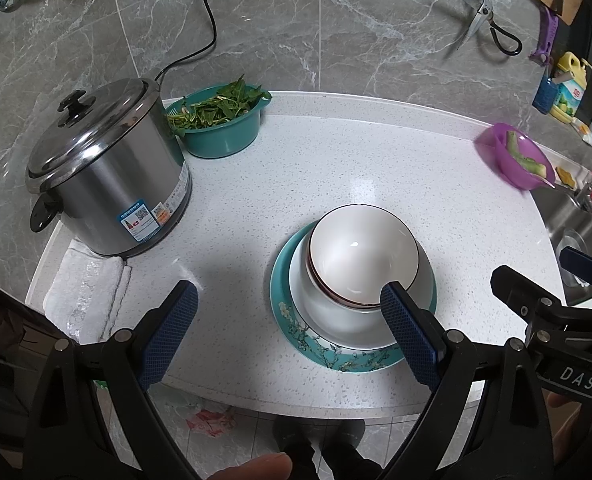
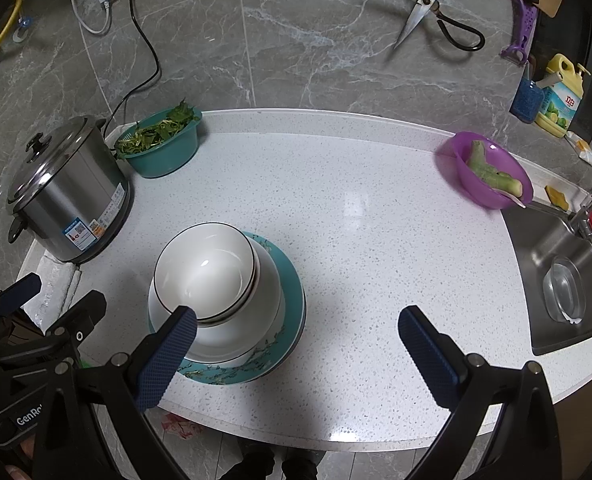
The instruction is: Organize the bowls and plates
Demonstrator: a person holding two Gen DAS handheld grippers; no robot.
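Note:
A stack stands near the front edge of the white counter [image 1: 335, 152]: a teal floral plate [image 1: 315, 348] [image 2: 256, 368] at the bottom, a white plate or shallow bowl [image 1: 335, 320] [image 2: 268, 300] on it, and white dark-rimmed bowls [image 1: 361, 254] [image 2: 204, 272] nested on top. My left gripper [image 1: 288, 304] is open and empty, over the counter just left of the stack; its right finger overlaps the stack's front. My right gripper [image 2: 296, 328] is open and empty, just right of the stack. Each gripper shows at the edge of the other's view.
A steel rice cooker [image 1: 108, 176] [image 2: 64, 196] stands at left on a white towel [image 1: 84, 296]. A teal basin of greens [image 1: 220, 120] [image 2: 164, 144] is at the back. A purple bowl of vegetables [image 1: 515, 158] [image 2: 487, 168] sits by the sink [image 2: 555, 272]. Scissors [image 2: 427, 8] hang on the wall.

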